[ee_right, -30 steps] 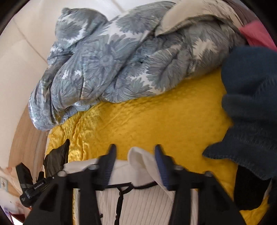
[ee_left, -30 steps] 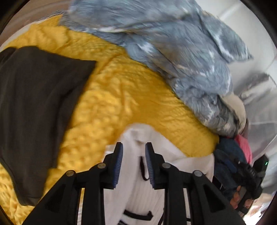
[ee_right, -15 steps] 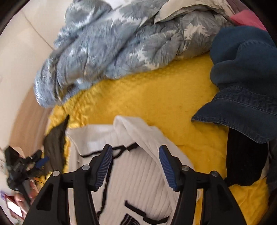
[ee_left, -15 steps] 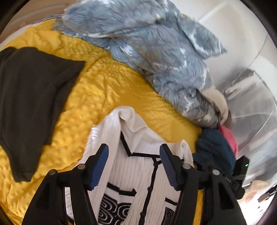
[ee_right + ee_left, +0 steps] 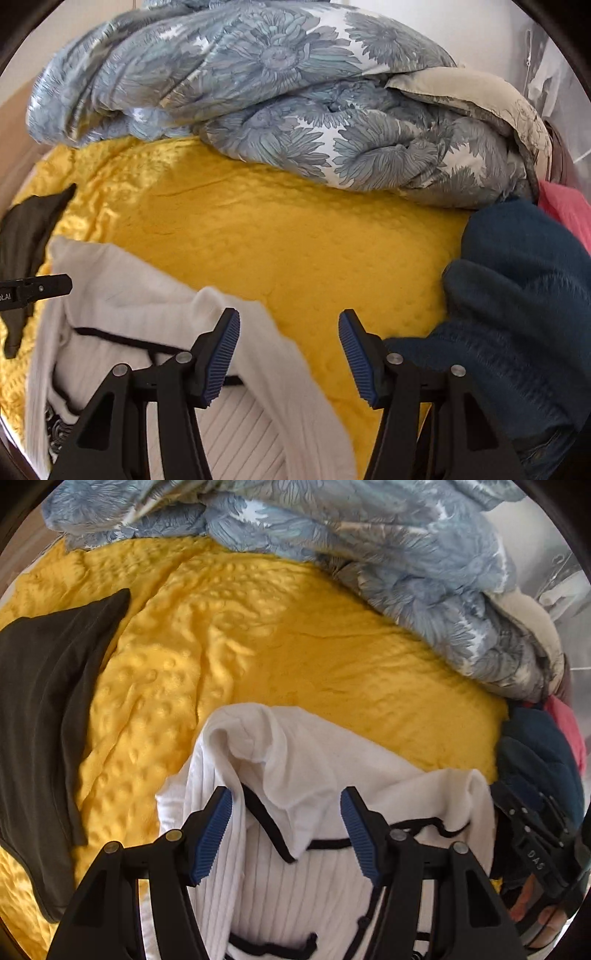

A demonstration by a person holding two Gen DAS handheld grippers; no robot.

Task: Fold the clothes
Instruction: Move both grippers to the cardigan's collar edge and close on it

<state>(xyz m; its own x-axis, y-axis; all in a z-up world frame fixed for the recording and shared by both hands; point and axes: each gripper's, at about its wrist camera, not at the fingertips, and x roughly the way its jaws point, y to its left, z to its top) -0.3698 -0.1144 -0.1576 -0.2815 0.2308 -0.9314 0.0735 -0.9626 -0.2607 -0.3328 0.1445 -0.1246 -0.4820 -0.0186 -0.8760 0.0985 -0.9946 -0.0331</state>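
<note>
I am working in a home bedroom: I see a bed under a bumpy yellow blanket [image 5: 280, 236], a bunched grey-blue flowered duvet [image 5: 258, 85] on it, and clothes lying around.

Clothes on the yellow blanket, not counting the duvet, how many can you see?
4: a white top in front of both open grippers, a dark garment far left, a navy piece at right, a pink one behind it. More may be hidden in that pile.
</note>
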